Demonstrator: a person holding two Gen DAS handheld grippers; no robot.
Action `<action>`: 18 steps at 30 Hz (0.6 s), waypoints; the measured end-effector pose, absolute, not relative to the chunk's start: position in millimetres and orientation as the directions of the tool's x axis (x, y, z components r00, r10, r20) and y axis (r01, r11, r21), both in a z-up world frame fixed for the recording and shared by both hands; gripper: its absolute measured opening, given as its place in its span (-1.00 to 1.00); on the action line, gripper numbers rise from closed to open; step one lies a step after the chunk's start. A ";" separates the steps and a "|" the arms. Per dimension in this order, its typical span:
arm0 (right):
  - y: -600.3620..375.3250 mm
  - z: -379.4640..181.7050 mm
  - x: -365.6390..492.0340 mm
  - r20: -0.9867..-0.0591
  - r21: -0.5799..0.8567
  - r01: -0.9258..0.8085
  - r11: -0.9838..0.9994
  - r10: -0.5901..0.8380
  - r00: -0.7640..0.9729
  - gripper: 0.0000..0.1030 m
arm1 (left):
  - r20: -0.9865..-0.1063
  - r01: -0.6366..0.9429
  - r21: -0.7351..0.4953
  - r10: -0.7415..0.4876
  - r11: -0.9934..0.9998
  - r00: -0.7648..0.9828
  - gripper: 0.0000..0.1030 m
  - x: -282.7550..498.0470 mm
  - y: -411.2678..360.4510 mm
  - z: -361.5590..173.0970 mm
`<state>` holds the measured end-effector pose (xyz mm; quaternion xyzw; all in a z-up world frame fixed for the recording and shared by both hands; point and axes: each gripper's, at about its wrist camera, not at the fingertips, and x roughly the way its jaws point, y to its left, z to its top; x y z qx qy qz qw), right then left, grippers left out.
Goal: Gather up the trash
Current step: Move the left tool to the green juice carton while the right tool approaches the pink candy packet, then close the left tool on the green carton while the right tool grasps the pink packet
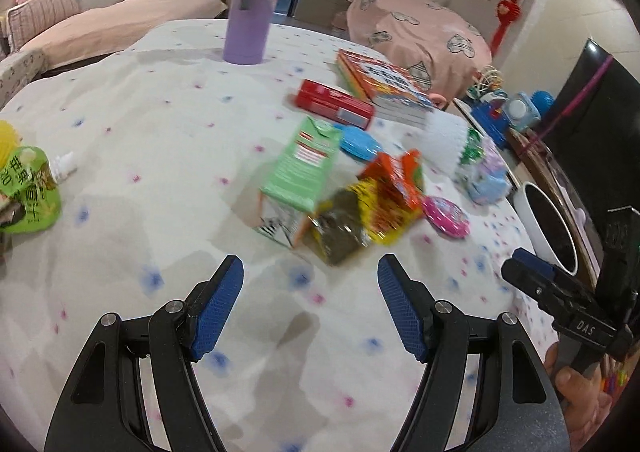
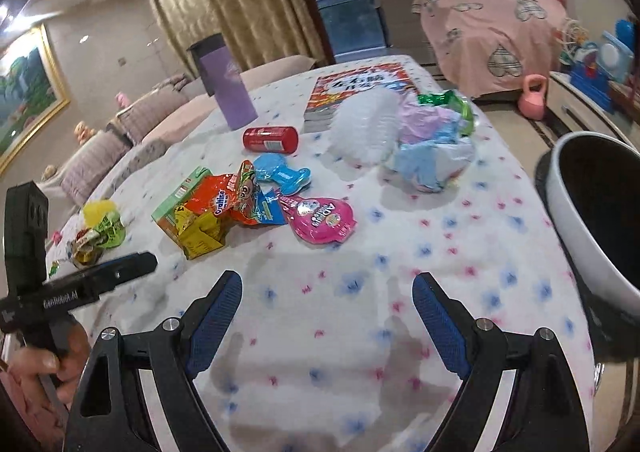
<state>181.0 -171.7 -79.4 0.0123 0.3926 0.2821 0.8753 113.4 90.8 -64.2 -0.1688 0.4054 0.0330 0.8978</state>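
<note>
At the far left edge of the table (image 2: pixel 460 252), draped in a white cloth with pink and blue flecks, lies a lime-green pouch (image 2: pixel 106 230) with a yellow crumple above it and a small brown wrapper beside it; the left gripper (image 1: pixel 310 280) hangs over bare cloth in front of the litter, its blue pads spread wide with nothing between them. Further right sits the main heap: a green carton (image 1: pixel 298 168) lying on its side, an orange and yellow snack wrapper (image 1: pixel 380 200) pressed against it, then a round pink pouch (image 2: pixel 320 220) just beside; behind them lie a blue plastic piece (image 2: pixel 280 172) and a red canister (image 2: pixel 271 139) on its side, with a purple tumbler (image 1: pixel 250 16) standing upright well back. Right of those are a stack of books (image 2: pixel 356 92), a white bristly thing (image 2: pixel 368 128) and a pastel bag (image 2: pixel 434 144); the right gripper (image 2: pixel 327 284) is likewise spread and empty above the cloth; a white bin (image 2: pixel 576 220) with a dark inside stands off the table's right edge.
</note>
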 end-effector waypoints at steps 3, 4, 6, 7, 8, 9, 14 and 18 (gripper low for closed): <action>-164.0 -81.2 191.2 -0.686 0.228 -0.508 0.830 0.508 0.522 0.72 | -0.747 -0.210 -0.258 -0.057 0.943 0.662 0.38 124.6 100.5 -65.0; -160.8 -81.4 194.6 -0.691 0.218 -0.514 0.830 0.503 0.519 0.72 | -0.749 -0.212 -0.254 -0.053 0.944 0.660 0.38 128.1 102.6 -65.2; -155.8 -81.7 200.1 -0.696 0.207 -0.532 0.821 0.505 0.511 0.72 | -0.760 -0.211 -0.242 -0.049 0.947 0.648 0.38 138.3 106.8 -67.2; -151.3 -82.6 204.1 -0.702 0.193 -0.544 0.817 0.502 0.505 0.72 | -0.762 -0.209 -0.239 -0.050 0.948 0.646 0.38 141.2 107.8 -67.9; -146.5 -83.7 207.9 -0.709 0.179 -0.558 0.811 0.499 0.498 0.72 | -0.764 -0.205 -0.237 -0.052 0.950 0.643 0.38 145.3 108.9 -68.4; -142.8 -84.9 210.6 -0.713 0.170 -0.571 0.803 0.500 0.491 0.72 | -0.765 -0.200 -0.235 -0.054 0.951 0.641 0.38 149.0 109.5 -69.1; -119.4 -91.3 224.2 -0.743 0.103 -0.633 0.768 0.483 0.464 0.71 | -0.767 -0.182 -0.245 -0.075 0.952 0.637 0.35 161.7 112.8 -72.3; -109.1 -96.9 233.8 -0.765 0.075 -0.653 0.753 0.464 0.447 0.65 | -0.775 -0.161 -0.265 -0.111 0.951 0.622 -0.26 165.4 112.6 -77.0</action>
